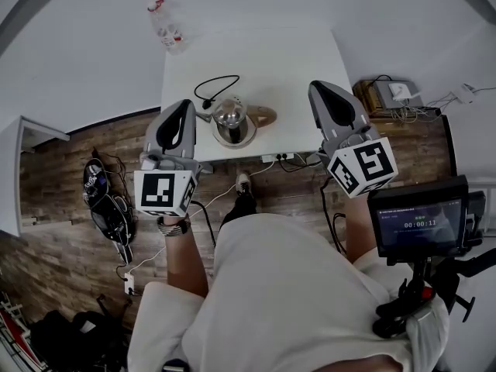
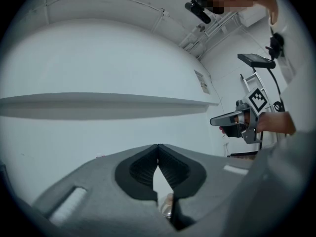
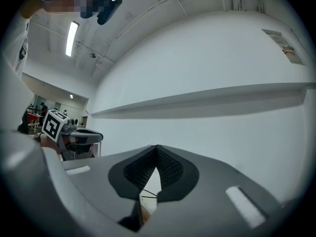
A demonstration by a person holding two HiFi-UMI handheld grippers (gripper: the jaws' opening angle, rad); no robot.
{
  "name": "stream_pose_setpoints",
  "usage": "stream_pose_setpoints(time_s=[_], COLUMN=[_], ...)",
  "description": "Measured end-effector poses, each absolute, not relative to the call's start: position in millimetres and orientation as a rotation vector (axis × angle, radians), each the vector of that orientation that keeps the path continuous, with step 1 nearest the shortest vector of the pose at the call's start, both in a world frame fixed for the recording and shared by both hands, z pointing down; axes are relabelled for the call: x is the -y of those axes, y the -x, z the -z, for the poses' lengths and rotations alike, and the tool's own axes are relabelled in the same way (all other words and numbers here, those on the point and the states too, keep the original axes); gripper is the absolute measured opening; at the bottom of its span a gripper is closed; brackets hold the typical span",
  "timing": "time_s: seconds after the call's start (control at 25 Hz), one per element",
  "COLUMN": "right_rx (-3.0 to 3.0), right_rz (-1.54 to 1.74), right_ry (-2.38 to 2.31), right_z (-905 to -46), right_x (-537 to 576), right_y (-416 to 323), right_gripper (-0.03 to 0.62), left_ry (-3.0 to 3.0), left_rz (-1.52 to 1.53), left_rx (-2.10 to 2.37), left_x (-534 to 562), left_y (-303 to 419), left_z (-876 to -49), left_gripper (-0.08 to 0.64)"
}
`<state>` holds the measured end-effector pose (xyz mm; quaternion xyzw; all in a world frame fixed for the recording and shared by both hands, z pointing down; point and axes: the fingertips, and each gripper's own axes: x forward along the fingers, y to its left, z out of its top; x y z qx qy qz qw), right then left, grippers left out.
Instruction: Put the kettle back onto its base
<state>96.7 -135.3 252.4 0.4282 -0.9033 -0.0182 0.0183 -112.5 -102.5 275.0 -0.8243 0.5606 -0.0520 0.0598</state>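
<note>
Steel kettle (image 1: 232, 120) upright on white table (image 1: 273, 64)

Closed fingers (image 2: 141, 172) hide all but a sliver of the kettle (image 2: 166, 205).

L hand-held gripper (image 1: 183, 105), jaws together, level, R hand-held gripper (image 1: 319, 87), jaws together, level

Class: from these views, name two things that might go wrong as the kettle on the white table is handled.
1. The black cord lies looped just behind the kettle; a tool reaching in may snag it and drag the kettle.
2. The left tool and right tool are both shut and empty; unless opened first, they may knock the kettle instead of gripping it.
</note>
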Motion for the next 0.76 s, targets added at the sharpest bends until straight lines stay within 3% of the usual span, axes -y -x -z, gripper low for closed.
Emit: stream_pose_setpoints(time_s=[0.76], right_rx=[2.77], right_rz=[0.03], right_ry=[-1.347], right_z=[-287], right_x=[149], right_y=[-93], right_gripper=[0.002], left_ry=[2.521], left_rz=[0.183], left_rx=[-1.697], left_x=[113], left_y=[114], left_z=[-301], left_gripper=[0.006])
